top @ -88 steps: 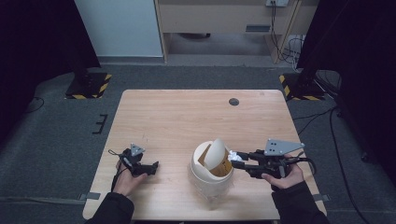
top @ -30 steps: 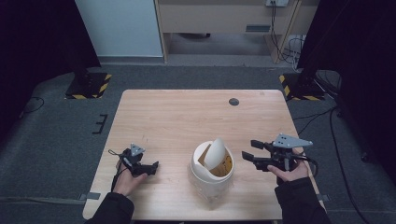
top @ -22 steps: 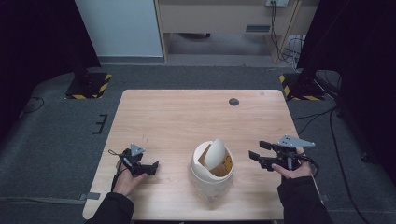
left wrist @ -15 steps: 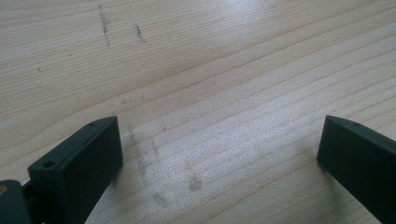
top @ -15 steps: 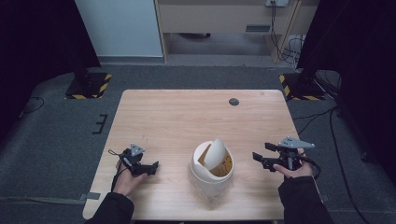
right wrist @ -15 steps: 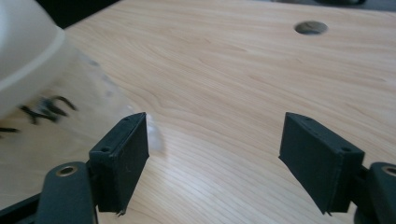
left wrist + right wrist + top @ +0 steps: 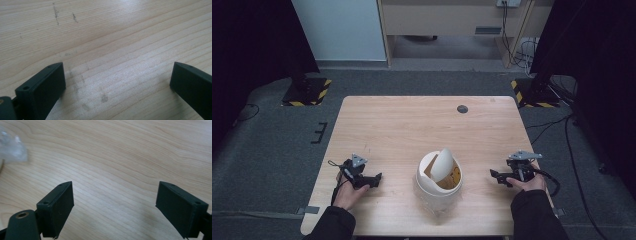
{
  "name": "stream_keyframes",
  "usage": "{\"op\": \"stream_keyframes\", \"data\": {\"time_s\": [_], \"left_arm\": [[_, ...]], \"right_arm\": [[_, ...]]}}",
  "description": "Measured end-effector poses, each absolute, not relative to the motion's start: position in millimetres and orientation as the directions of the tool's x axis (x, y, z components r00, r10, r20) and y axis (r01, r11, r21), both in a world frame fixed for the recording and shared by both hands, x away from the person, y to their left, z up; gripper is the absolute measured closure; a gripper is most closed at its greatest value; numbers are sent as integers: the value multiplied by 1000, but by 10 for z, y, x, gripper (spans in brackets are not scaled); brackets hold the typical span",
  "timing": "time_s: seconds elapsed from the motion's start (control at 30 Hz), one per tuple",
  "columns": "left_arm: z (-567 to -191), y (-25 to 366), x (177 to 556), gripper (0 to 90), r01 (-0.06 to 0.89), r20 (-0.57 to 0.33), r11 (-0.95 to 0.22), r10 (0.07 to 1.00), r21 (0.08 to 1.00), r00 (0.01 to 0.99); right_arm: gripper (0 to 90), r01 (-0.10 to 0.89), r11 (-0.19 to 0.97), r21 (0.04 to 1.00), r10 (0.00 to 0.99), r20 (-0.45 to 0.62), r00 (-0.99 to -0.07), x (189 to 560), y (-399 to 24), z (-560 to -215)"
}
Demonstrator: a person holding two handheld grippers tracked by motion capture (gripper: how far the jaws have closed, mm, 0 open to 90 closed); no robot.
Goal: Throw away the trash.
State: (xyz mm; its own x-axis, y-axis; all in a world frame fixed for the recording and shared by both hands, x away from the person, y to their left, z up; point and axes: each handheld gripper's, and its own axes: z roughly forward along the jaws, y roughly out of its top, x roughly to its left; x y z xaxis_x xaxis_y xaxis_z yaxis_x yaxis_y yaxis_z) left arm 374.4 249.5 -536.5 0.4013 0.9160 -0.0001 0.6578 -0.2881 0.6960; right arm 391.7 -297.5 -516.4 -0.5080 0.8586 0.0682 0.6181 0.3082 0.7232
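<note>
I am seeing the right gripper sitting low over the pale wooden table near its right edge, jaws spread wide with bare wood grain between them and nothing gripped. The left gripper is resting near the left front of the table, jaws likewise wide apart and empty. Between the two, apart from both, a cream-coloured round bin with a tilted swing lid is standing upright. A small dark round disc is lying near the table's far edge.
</note>
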Motion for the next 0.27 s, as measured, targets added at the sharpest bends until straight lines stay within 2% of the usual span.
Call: {"op": "stream_keyframes", "data": {"time_s": [0.27], "left_arm": [[-5365, 2495, 3744, 0, 658, 0, -288, 916, 696, 401]], "right_arm": [[122, 637, 345, 689, 866, 27, -499, 3926, -3039, -5224]]}}
